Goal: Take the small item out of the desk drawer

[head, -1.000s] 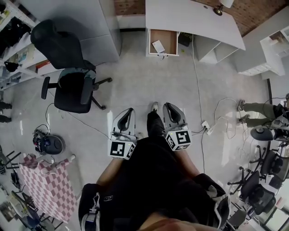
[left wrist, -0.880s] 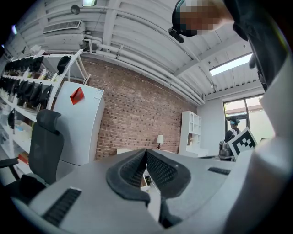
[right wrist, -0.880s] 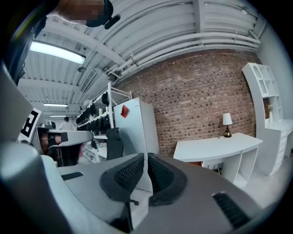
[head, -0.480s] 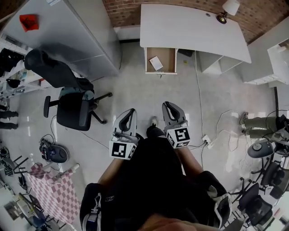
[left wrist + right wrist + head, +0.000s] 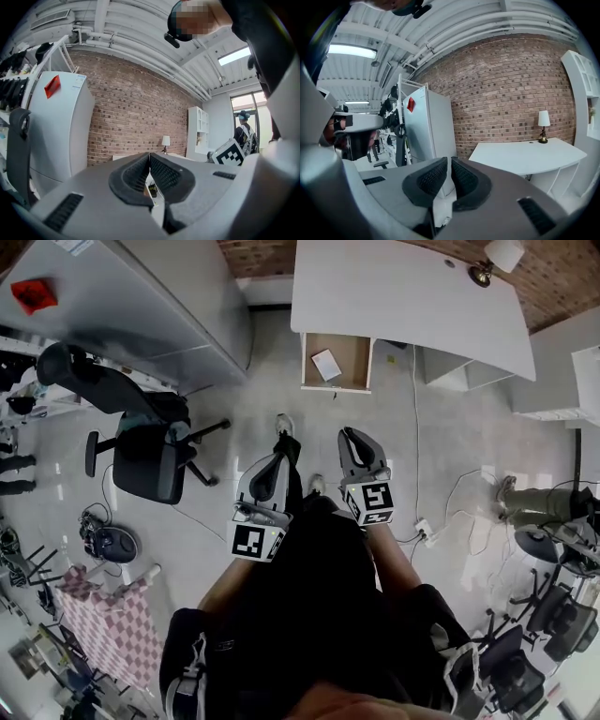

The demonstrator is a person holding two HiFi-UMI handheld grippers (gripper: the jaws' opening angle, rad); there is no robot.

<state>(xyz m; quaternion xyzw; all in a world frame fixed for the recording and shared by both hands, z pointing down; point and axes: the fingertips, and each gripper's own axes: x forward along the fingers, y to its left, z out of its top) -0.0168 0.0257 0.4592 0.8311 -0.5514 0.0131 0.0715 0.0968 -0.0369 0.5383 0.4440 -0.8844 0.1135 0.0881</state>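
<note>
The white desk (image 5: 412,296) stands at the top of the head view with its wooden drawer (image 5: 354,354) pulled open. A small white item (image 5: 326,364) lies in the drawer. My left gripper (image 5: 275,459) and right gripper (image 5: 349,433) are held side by side at waist height over the floor, well short of the drawer. Both are shut with nothing between the jaws. In the left gripper view the pads (image 5: 161,171) meet in front of the brick wall. In the right gripper view the shut gripper (image 5: 450,161) points toward the desk (image 5: 525,157).
A black office chair (image 5: 141,446) stands to the left beside a tall white cabinet (image 5: 141,306). Cables (image 5: 417,427) and a power strip (image 5: 424,526) lie on the floor to the right. A lamp (image 5: 497,259) sits on the desk. Another person's legs (image 5: 539,502) show at far right.
The person has stepped toward the desk, with one foot now out ahead between the grippers. Both grippers stay shut and level.
</note>
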